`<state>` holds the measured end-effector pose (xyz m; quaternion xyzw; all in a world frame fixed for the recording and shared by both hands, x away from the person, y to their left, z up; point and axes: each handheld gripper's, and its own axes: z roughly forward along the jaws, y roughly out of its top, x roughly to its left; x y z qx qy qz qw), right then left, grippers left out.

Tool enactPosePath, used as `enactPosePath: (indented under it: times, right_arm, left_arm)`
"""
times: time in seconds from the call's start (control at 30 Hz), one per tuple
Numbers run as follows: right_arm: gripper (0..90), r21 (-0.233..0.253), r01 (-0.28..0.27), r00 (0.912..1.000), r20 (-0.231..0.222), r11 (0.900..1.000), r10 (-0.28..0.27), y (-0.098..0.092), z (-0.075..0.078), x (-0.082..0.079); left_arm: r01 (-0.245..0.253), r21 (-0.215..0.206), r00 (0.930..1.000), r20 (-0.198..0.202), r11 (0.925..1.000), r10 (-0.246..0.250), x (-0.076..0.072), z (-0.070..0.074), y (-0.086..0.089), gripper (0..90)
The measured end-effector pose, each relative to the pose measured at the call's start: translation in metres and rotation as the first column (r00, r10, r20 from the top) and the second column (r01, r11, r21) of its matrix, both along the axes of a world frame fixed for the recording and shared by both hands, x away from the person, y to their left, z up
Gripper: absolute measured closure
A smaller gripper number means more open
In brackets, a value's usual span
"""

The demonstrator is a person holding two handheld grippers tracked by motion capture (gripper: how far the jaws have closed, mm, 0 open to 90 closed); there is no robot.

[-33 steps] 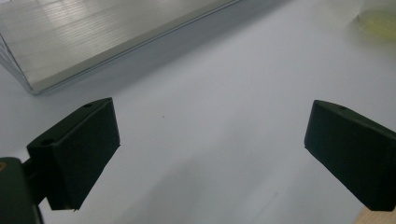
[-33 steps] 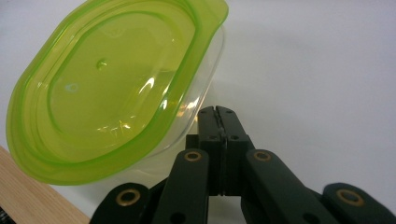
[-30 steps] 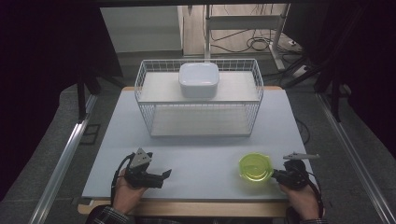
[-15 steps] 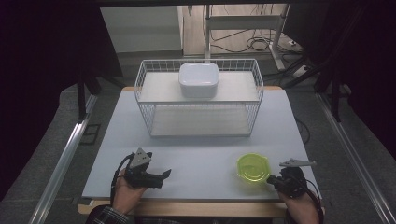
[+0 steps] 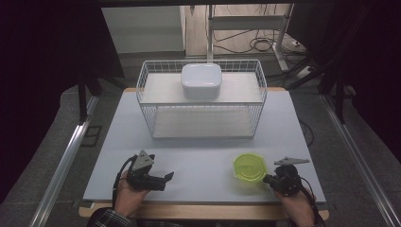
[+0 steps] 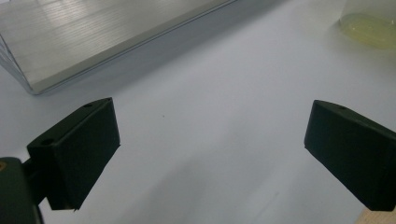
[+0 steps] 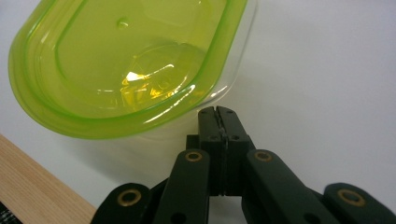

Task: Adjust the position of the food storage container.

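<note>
Right gripper view, right hand-held gripper [image 7: 218, 112] with jaws pressed together on nothing, green container [image 7: 126, 65] just ahead of its tips on the worktop [image 7: 327, 70], left hand-held gripper [image 6: 210, 154] spread wide, container well off to its right.

The right gripper [image 7: 219, 112] had its jaws pressed together, their tips just beside the clear wall of a container capped by a green lid [image 7: 126, 60], which stood on the white tabletop [image 7: 327, 79] near its wooden edge
</note>
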<state>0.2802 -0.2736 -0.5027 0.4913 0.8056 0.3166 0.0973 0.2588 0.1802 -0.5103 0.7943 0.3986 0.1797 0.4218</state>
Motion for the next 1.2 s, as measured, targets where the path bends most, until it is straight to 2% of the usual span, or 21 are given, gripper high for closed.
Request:
enactPosePath:
  times: [0.3, 0.5, 0.6, 0.97, 1.2]
  right_arm:
    - [89.7, -0.002, -0.078, 0.9968, 0.014, 0.997, 0.078, 0.019, -0.006, 0.009]
    - [89.7, 0.000, -0.111, 0.9935, 0.028, 0.994, 0.110, 0.032, -0.007, 0.017]
    - [89.7, 0.005, -0.118, 0.9928, 0.021, 0.993, 0.118, 0.037, -0.008, 0.021]
    - [89.7, -0.002, -0.128, 0.9909, 0.042, 0.992, 0.128, 0.048, -0.008, 0.040]
    - [89.7, 0.003, -0.156, 0.9868, 0.045, 0.988, 0.155, 0.057, -0.010, 0.051]
  left_arm:
    - [0.003, 0.003, 1.0000, -0.004, 1.0000, -0.003, 0.000, -0.001, -0.001, 2.9]
    - [0.005, 0.006, 1.0000, -0.005, 1.0000, -0.005, 0.000, -0.001, -0.001, 2.9]
    - [0.005, 0.006, 1.0000, -0.006, 1.0000, -0.005, 0.000, -0.001, -0.001, 2.9]
    - [0.008, 0.009, 0.9999, -0.008, 0.9999, -0.008, 0.001, -0.001, -0.002, 2.9]
    - [0.009, 0.010, 0.9999, -0.012, 0.9999, -0.009, 0.001, -0.002, -0.002, 3.0]
